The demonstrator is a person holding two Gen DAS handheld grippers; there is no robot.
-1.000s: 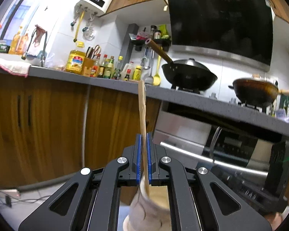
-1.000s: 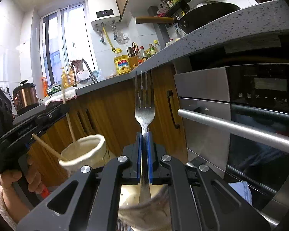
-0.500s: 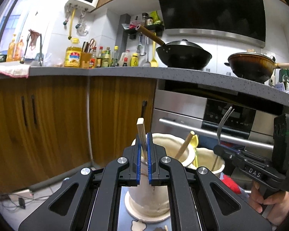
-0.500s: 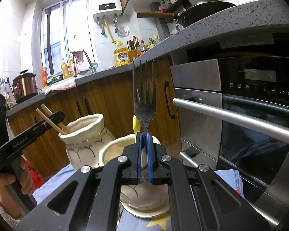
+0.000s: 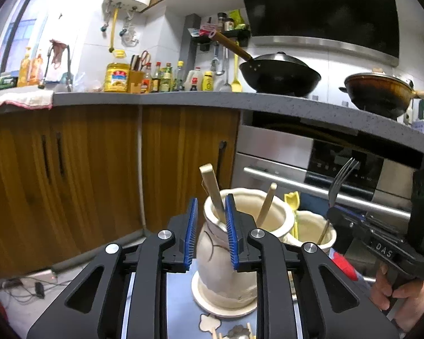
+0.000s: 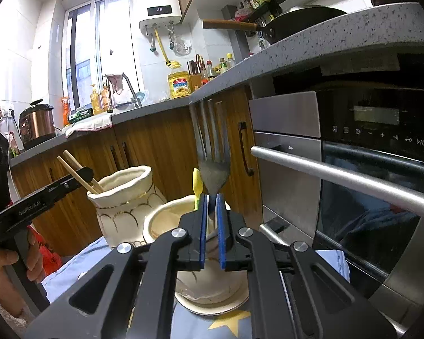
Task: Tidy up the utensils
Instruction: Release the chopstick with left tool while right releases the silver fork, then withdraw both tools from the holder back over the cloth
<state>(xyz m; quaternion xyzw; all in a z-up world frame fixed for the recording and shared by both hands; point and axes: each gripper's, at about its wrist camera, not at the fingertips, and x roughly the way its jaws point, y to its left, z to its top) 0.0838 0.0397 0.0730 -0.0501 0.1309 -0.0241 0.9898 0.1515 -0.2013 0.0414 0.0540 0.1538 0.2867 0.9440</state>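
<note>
Presently, findings as observed:

Left gripper (image 5: 211,234): fingers are opening, blue pads apart. A wooden chopstick (image 5: 212,192) stands between them, leaning close to the right pad; the pads are not pressing on it.

Tall holder (image 5: 226,265): cream ceramic vase on a small white saucer (image 5: 212,308), directly ahead of the left gripper. The chopstick's lower end is inside its mouth. A second chopstick (image 5: 267,203) leans at the far rim.

Right gripper (image 6: 211,231): fingers are opening, a narrow gap between the pads. A metal fork (image 6: 213,166) stands upright in that gap, tines up; whether the pads touch its neck cannot be told.

Low holder (image 6: 166,220): cream ceramic pot on a plate (image 6: 212,305), beneath the right gripper. The fork's handle runs down into it. A yellow utensil (image 6: 197,183) stands in it behind the fork.

Arrangement: the two holders stand just beside each other on a blue cloth (image 6: 70,265).

Surroundings: wooden cabinets (image 5: 70,169), a grey worktop (image 5: 183,99) and a built-in oven (image 6: 367,169) behind.

Hands: one grips each tool's handle.
</note>
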